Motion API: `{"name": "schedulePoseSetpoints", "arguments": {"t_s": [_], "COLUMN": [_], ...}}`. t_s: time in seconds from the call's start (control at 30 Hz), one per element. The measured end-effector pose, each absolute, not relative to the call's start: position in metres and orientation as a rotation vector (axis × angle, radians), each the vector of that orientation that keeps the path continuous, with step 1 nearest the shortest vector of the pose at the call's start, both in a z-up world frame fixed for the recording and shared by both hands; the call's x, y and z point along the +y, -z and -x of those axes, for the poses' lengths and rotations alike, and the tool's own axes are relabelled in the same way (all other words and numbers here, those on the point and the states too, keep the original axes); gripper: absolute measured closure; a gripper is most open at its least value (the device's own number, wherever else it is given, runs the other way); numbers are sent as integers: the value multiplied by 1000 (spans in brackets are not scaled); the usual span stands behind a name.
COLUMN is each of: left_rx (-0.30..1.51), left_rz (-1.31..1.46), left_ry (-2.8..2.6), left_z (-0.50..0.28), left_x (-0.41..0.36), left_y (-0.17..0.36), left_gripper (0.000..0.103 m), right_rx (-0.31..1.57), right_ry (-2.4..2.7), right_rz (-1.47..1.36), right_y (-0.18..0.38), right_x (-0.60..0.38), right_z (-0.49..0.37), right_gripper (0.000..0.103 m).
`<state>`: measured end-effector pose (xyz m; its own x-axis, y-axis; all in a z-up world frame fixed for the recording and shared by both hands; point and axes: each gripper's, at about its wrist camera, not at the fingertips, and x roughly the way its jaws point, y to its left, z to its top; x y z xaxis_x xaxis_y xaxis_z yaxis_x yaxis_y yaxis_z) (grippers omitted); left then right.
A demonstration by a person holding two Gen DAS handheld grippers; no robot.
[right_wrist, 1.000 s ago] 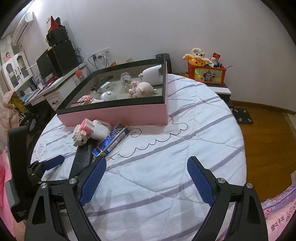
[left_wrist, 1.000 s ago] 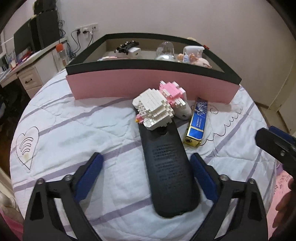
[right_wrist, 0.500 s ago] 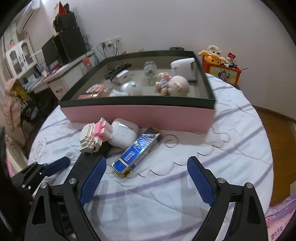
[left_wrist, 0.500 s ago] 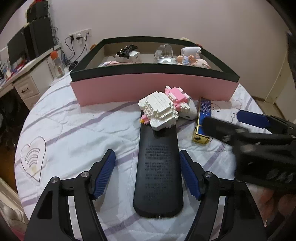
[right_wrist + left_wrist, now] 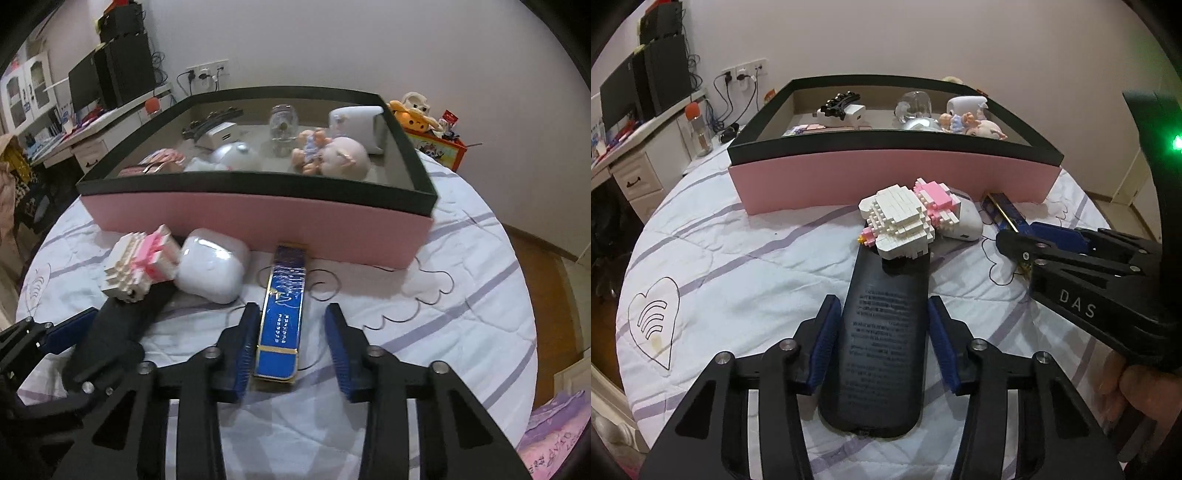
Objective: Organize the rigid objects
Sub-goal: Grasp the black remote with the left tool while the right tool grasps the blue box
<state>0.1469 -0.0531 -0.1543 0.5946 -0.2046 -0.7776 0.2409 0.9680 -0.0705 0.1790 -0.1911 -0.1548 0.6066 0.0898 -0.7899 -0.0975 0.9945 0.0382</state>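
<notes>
A long black case lies on the white quilt between the fingers of my left gripper. Its jaws are closing, the pads hard by both long sides, a sliver of gap on the left. A white and pink brick figure rests on the case's far end, beside a white earbud case. My right gripper straddles a blue and gold flat box. Its jaws are closing: the left pad is at the box, the right pad stands apart. The pink box with a black rim holds several trinkets.
The right gripper reaches in from the right in the left wrist view, with a hand behind it. A desk with a monitor stands at the left. An orange toy box sits behind the bed, wooden floor to the right.
Both pairs of jaws have narrowed. The right gripper has swung left and forward from the bare quilt until it straddles the blue box. The left gripper has edged forward along the black case.
</notes>
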Motion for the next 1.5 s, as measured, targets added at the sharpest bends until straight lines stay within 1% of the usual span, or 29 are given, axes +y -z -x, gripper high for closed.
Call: {"name": "schedulePoseSetpoints", "arguments": {"t_s": [0.2,0.23,0.27,0.3,0.33,0.57,1.0,1.4,1.5], "left_rx": [897,896,894,893,892,883,867,911,907], "left_rz": [-60,-56,-46,-29,-5,48,188,312,284], "left_ry": [250,253,257,262,268,284,385,540,525], "left_z": [-154,-153,-153,-152,-152,-145,-118,-117,-114], "left_x": [-59,-58,-57,-54,-50,-40,-22,-37,-45], "left_y": [156,156,155,155,154,150,134,133,132], "left_gripper": [54,55,56,57,57,59,59,59,59], "right_rx": [904,901,897,892,886,874,851,842,841], "right_ry": [-114,-118,-122,-124,-125,-154,-176,-183,-183], "right_rz": [58,59,54,49,42,-7,-37,-28,-28], "right_y": [156,155,155,154,153,148,135,129,128], "right_x": [-187,-186,-187,-188,-189,-200,-210,-206,-206], "right_z": [-185,-185,-184,-183,-182,-174,-150,-147,-146], "right_gripper": [68,71,77,81,83,83,83,83,83]}}
